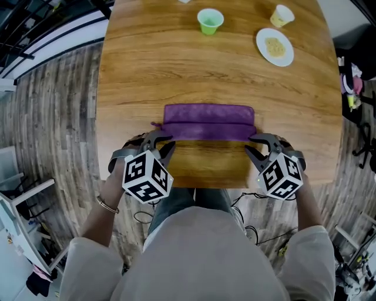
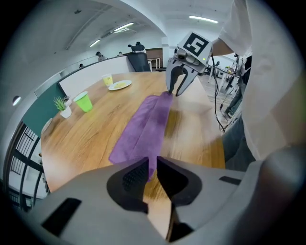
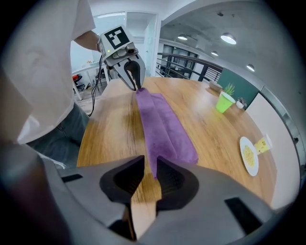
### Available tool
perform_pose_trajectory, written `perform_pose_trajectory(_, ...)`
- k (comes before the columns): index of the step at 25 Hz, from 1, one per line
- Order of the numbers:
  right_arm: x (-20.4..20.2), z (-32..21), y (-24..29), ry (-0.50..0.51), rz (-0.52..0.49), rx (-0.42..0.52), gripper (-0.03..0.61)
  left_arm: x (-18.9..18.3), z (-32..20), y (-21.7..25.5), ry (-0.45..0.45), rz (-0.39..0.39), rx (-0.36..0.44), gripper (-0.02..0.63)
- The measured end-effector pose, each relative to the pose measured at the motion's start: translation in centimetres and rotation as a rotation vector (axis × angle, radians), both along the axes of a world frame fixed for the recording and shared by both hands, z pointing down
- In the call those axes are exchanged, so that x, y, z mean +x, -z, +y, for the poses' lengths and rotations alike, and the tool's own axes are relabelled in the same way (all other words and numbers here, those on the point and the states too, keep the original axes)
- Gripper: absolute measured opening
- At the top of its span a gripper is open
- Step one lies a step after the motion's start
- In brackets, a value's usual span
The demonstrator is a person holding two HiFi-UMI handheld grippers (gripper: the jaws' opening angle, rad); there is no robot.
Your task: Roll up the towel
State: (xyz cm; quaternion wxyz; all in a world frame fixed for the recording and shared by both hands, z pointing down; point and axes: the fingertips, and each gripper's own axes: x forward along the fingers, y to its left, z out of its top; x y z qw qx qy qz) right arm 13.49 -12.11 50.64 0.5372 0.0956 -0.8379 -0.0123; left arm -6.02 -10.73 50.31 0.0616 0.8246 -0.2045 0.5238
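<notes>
Fingers [image 2: 135, 176] on the left gripper [image 2: 152, 165] sit a tiny bit apart, with a thin gap between them. They are let go and hold nothing. The left end of the long purple cloth towel [image 2: 143, 129] lies just past their tips. Fingers [image 3: 125, 179] on the right gripper [image 3: 150, 165] look the same: a thin gap and nothing pinched. The right end of the towel [image 3: 165, 127] sits just past them.

From above, the left gripper [image 1: 161, 144] is at the towel's near left corner. The right gripper [image 1: 257, 147] is at its near right corner. Each gripper has a black-and-white marker cube [image 1: 147, 175] on it. I cannot tell if the tips touch the cloth.

The towel [image 1: 208, 120] lies flat as a long strip, running left to right. It is on the near part of the round-edged wooden tabletop [image 1: 176, 70]. A line runs along its middle.

Far from the towel stand a small green cup [image 1: 210, 21] and a small yellow cup [image 1: 282, 16]. A round white plate with yellow food [image 1: 274, 47] sits near the yellow cup. A little potted plant [image 2: 62, 106] stands by the green cup.

The person wears a light shirt [image 1: 200, 258] and a thin bracelet [image 1: 107, 204] on the left wrist.
</notes>
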Motion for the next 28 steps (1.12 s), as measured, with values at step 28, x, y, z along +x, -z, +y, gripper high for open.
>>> perform_pose_trajectory(28, 0.5, 3.2, -1.6, -0.007, -0.02, -0.088, 0.025, 1.0, 3.6, -2.2, -0.082, -0.055, -0.032, 0.026)
